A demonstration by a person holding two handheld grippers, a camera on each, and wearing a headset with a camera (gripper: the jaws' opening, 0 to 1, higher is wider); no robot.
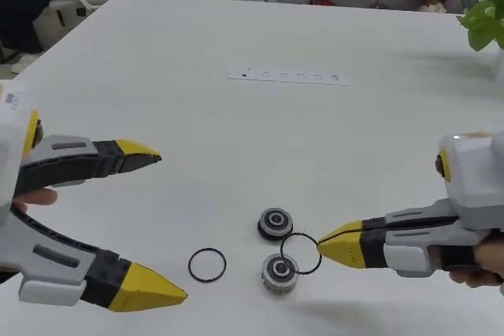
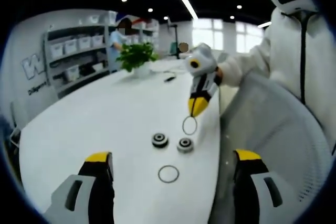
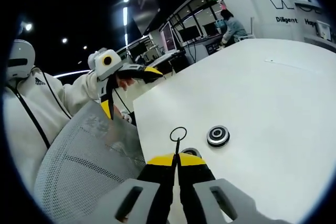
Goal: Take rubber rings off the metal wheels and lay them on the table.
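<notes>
The left claw (image 2: 173, 157) holds its jaws spread wide over the white counter (image 2: 94, 119). Nearest, between them, a loose rubber ring (image 2: 168, 173) lies flat. Just beyond it sit two metal wheels (image 2: 160, 140), side by side. Farther off, the right claw (image 2: 195, 109) pinches a second ring (image 2: 190, 125), which hangs below its tips.

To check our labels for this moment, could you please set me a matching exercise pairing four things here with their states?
Things:
1. left gripper
2. right gripper
3. loose rubber ring
4. held rubber ring

States:
A. pinched between shut fingers
B. lying flat on the table
C. open, holding nothing
D. shut on a ring

Pairs: 1-C, 2-D, 3-B, 4-A
</notes>
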